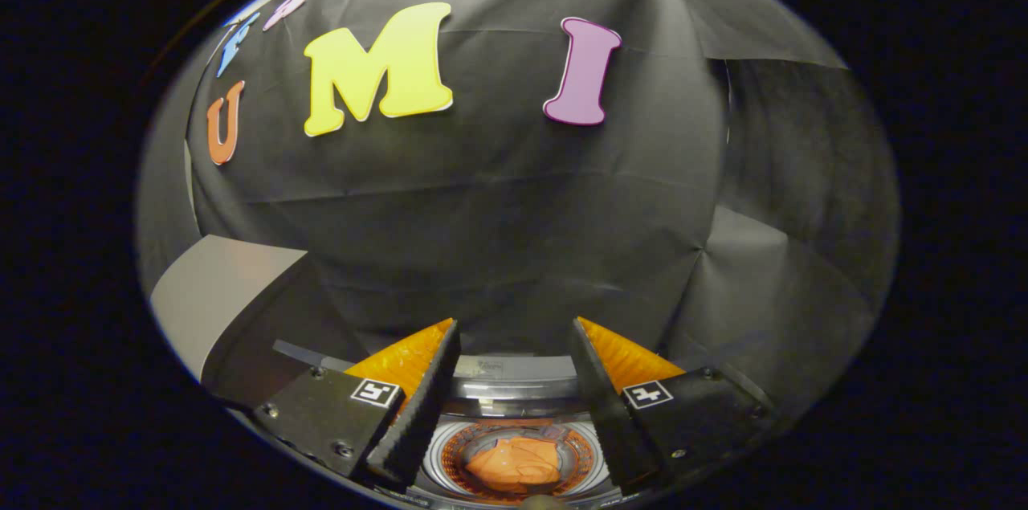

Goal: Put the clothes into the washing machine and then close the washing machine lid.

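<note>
Down inside the round drum of the washing machine lies the orange clothes, all crumpled in a soft heap. It sits on the bottom of the drum, and a ring of little holes goes around it. The drum is shiny and silver. Its top is open, so you can look right in.

Above the drum is the gripper. Its two fingers are spread wide apart, and they hold nothing. The clothes shows in the gap between them, far below the tips. The fingers do not touch it.

Off to the left, beside the machine, a grey flat lid stands tilted up. Behind everything hangs the black cloth wall of the booth, with some folds and creases in it.
</note>
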`<state>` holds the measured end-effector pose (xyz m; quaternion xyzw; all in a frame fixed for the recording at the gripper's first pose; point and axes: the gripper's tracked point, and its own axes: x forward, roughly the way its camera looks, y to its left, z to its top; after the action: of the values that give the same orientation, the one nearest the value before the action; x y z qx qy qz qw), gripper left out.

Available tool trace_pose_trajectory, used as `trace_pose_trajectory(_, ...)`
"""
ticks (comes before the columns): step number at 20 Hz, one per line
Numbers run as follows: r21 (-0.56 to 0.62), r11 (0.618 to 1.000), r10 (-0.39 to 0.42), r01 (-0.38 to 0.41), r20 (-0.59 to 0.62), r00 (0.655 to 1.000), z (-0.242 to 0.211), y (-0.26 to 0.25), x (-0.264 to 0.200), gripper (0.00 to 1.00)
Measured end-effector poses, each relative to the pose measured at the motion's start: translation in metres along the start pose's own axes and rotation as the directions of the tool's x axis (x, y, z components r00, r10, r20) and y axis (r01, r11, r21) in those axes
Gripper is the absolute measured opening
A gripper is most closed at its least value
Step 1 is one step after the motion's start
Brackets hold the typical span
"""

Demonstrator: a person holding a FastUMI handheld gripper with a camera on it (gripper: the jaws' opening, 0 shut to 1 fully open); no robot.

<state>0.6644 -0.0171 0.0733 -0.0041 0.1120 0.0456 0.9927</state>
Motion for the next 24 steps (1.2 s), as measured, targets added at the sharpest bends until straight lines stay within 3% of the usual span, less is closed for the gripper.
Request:
trace_pose_trajectory(18, -0.002, 1.000, -0.007, 0.007, 0.021, 1.000, -0.042, -0.001, -0.036, 0.87)
trace_pose_trajectory(24, 0.002, 1.000, -0.002, 0.003, -0.055, 0.999, -0.089, -0.001, -0.055, 0.87)
